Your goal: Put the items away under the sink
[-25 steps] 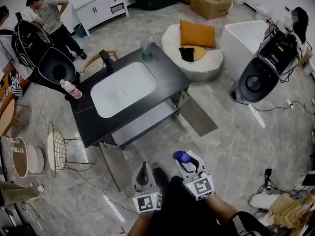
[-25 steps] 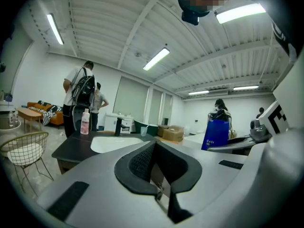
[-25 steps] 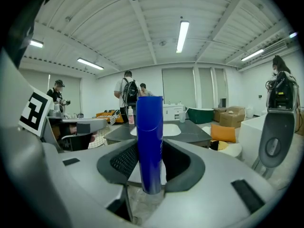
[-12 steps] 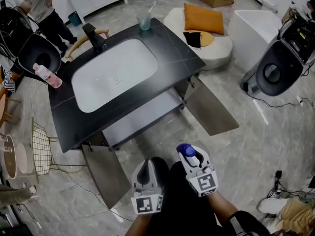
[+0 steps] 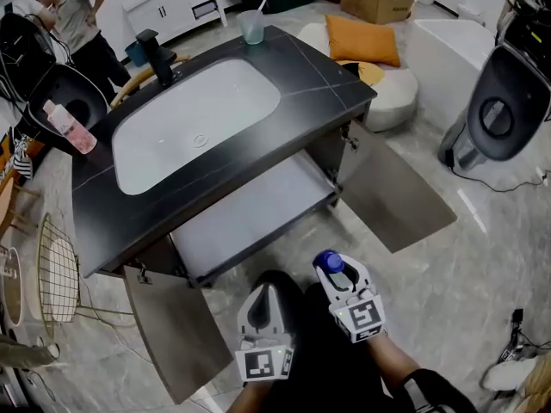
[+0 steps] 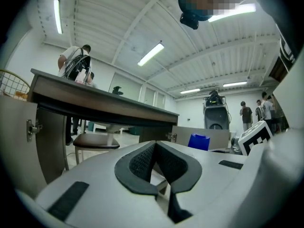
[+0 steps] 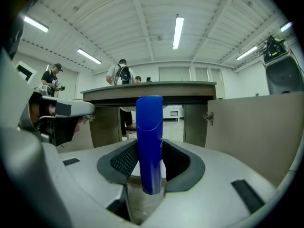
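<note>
Black stone counter (image 5: 336,93) with a white basin (image 5: 198,123) fills the upper head view. Cabinet under it is open: left door (image 5: 168,334) and right door (image 5: 396,192) swung out to the sides, pale shelf (image 5: 250,218) showing between them, opening facing the grippers. Wire rack (image 5: 56,265) stands left of the cabinet.

Both grippers are low in frame, near the shelf front but apart from it. Left gripper (image 5: 264,304) has its jaws together with nothing between. Right gripper (image 5: 334,272) is clamped on the bottle (image 7: 150,141).

Bottle's long axis runs along the jaws, free end sticking past the fingertips toward the cabinet opening. It is slim, glossy blue and cylindrical, with a curved seam near the far end.

On the counter: black faucet (image 5: 155,54) behind the basin, clear cup (image 5: 252,26) at the far edge, pink bottle (image 5: 69,127) at the left corner.
</note>
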The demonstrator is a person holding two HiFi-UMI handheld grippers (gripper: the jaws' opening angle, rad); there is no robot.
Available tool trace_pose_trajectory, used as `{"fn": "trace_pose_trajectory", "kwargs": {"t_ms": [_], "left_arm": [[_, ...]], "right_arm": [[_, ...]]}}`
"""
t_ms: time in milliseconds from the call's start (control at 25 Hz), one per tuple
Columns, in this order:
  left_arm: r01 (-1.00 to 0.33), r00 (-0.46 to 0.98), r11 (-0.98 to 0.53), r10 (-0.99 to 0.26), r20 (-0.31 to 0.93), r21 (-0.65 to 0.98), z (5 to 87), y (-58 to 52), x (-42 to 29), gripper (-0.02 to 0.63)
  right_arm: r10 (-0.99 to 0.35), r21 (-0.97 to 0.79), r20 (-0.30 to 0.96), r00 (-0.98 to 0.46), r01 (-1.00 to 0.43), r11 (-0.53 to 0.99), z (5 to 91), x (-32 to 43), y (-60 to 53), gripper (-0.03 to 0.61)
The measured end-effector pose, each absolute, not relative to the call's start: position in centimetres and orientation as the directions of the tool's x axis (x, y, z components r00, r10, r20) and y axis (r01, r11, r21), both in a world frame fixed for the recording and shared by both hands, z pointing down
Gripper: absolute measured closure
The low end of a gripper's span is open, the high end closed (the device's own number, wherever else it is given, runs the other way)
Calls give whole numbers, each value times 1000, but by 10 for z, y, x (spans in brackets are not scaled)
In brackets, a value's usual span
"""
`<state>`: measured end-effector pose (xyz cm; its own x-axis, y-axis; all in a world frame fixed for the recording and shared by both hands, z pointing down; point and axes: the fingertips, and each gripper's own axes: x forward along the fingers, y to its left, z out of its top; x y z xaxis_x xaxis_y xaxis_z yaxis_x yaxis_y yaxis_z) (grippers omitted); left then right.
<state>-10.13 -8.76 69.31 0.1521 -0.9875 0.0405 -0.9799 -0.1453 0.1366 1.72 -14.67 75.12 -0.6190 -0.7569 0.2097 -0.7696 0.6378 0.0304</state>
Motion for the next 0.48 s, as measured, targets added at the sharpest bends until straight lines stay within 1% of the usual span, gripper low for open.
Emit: {"fn": "trace_pose_trajectory", "kwargs": {"t_ms": [160,360,480], "left_arm": [[-976,171,-165,-985,29,141,714,-91,-102,600],[-973,164,-156,-986,37,171,719,-95,-109,600],[-974,153,-143,-987,42,177,724,-103,-114,600]], "right_arm": [[-749,54,215,-626,-758,649,783,11,-152,426],[-740,-1,235,-631,-761,649,791,-6,-160,426],[-736,41,239,-634,-751,660,795,-10,-176,426]]}}
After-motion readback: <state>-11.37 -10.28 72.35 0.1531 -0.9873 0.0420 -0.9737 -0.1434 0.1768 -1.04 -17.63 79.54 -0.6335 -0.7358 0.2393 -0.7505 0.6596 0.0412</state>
